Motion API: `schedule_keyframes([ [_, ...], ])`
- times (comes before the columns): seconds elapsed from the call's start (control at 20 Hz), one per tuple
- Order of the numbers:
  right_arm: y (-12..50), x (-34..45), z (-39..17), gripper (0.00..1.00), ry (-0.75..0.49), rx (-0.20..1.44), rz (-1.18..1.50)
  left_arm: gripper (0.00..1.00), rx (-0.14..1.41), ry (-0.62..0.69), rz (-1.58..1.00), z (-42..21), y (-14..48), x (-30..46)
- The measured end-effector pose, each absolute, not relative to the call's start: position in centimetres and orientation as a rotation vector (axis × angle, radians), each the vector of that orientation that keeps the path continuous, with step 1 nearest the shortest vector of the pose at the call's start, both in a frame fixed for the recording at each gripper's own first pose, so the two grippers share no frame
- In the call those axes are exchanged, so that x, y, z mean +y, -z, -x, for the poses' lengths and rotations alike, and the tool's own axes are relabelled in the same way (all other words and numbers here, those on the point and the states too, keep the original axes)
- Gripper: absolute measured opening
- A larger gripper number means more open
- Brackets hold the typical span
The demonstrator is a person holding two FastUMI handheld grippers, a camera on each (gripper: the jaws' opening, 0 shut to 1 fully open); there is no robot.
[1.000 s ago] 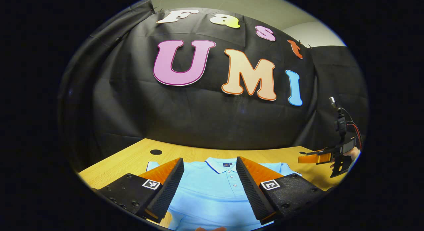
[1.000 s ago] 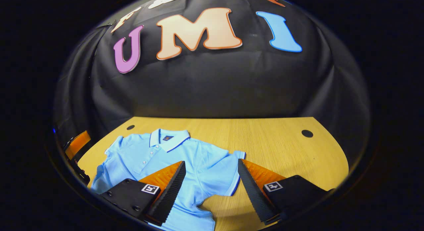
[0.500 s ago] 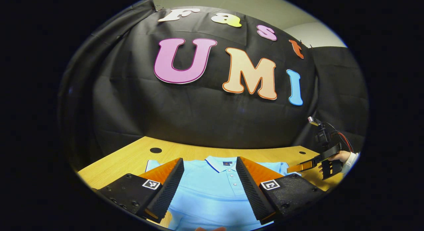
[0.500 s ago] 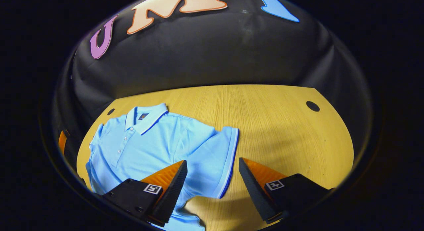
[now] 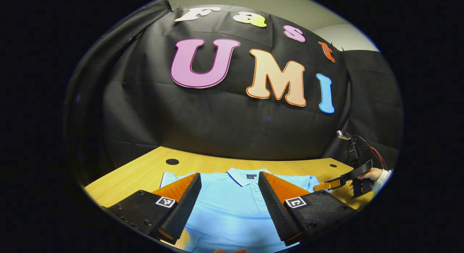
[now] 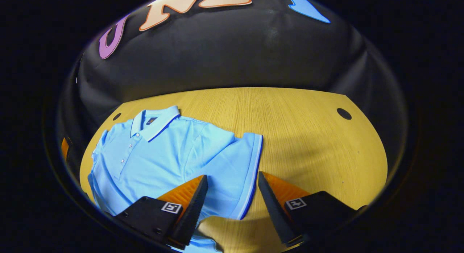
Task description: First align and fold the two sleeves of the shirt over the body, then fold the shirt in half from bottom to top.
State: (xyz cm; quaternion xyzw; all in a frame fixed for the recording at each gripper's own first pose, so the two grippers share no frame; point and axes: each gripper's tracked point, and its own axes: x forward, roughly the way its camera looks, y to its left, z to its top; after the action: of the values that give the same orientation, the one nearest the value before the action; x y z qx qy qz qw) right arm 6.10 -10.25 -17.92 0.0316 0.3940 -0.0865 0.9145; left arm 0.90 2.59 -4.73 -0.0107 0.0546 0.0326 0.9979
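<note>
The shirt [image 6: 159,155] lay flat and unfolded on the table [image 6: 308,137]. The right gripper [image 6: 232,187] hung with fingers spread wide and empty, straddling the right sleeve [image 6: 235,169] hem, probably to pinch it. The left gripper [image 5: 229,189] waited over the shirt's body, equally wide and empty.

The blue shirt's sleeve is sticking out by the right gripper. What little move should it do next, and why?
Probably lower the right gripper and close on the sleeve. Its jaws stand open with the sleeve's striped cuff between them, and the shirt lies flat on the table, nothing folded yet.
</note>
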Motion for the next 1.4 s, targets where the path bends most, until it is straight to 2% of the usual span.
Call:
schedule_keyframes([
  [0.05, 17.9, -10.3, -6.1, 0.82, 0.171, 0.812, -0.063, 0.94, 0.110, -0.065, 0.023, -0.9, 4.8, 2.7],
  [0.1, 17.9, -10.2, -6.0, 0.68, 0.169, 0.816, -0.066, 0.94, 0.112, -0.065, 0.023, -0.9, 4.8, 2.7],
  [0.15, 18.0, -10.0, -6.1, 0.64, 0.163, 0.816, -0.070, 0.94, 0.113, -0.065, 0.024, -0.9, 5.0, 2.7],
  [0.3, 17.9, -9.6, -6.0, 0.27, 0.149, 0.815, -0.076, 0.94, 0.119, -0.069, 0.022, -0.9, 5.1, 2.9],
  [0.4, 18.0, -9.1, -5.9, 0.18, 0.138, 0.823, -0.092, 0.94, 0.121, -0.073, 0.022, -1.1, 5.2, 2.9],
  [0.45, 18.0, -9.1, -6.0, 0.07, 0.136, 0.826, -0.103, 0.94, 0.123, -0.074, 0.021, -1.1, 5.3, 2.9],
  [0.5, 18.1, -9.1, -5.9, 0.04, 0.138, 0.828, -0.119, 0.94, 0.124, -0.074, 0.021, -1.1, 5.4, 2.9],
  [0.7, 17.6, -8.7, -6.5, 0.03, 0.148, 0.793, -0.253, 0.94, 0.127, -0.083, 0.017, -1.1, 5.4, 3.3],
  [1.15, 12.3, -2.9, -9.5, 0.02, -0.007, 0.644, -0.532, 0.94, 0.140, -0.083, 0.065, -1.1, 5.8, 3.7],
  [1.4, 13.2, 1.0, -10.7, 0.02, -0.056, 0.643, -0.620, 0.94, 0.143, -0.085, 0.064, -1.3, 5.9, 3.7],
])
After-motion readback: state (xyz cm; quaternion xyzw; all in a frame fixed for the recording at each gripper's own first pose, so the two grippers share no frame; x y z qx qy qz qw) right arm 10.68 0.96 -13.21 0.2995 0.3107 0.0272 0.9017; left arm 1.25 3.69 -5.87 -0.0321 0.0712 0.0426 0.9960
